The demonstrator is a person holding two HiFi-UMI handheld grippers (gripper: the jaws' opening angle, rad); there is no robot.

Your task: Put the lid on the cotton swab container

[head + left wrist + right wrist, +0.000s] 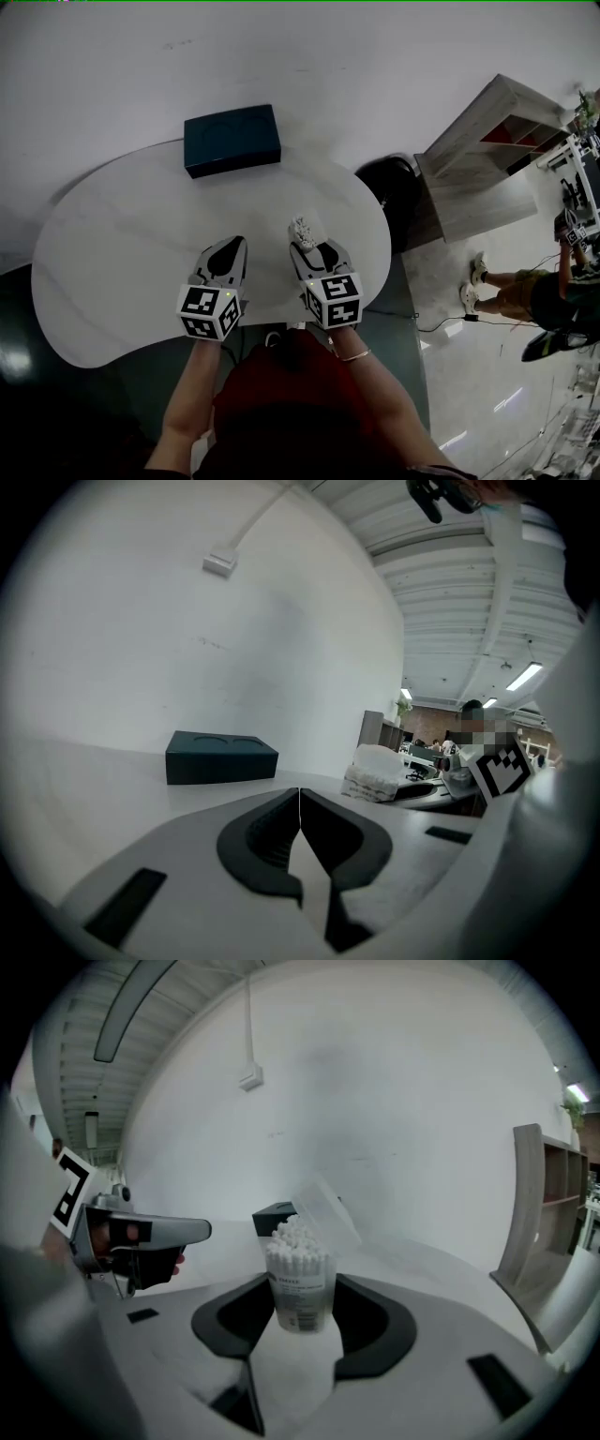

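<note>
While the left gripper [299,799] has jaws pressed together, the right gripper [302,1290] pinches the swab-filled container [298,1265], lid [325,1206] open.

Open table [112,234] runs from the left claw [229,247] to 1 dark box [232,140] at its far edge.

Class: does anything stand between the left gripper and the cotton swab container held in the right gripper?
Nothing visible does. The left gripper, jaws shut and empty, sits beside the cotton swab container held in the right gripper, its lid tilted open.
</note>
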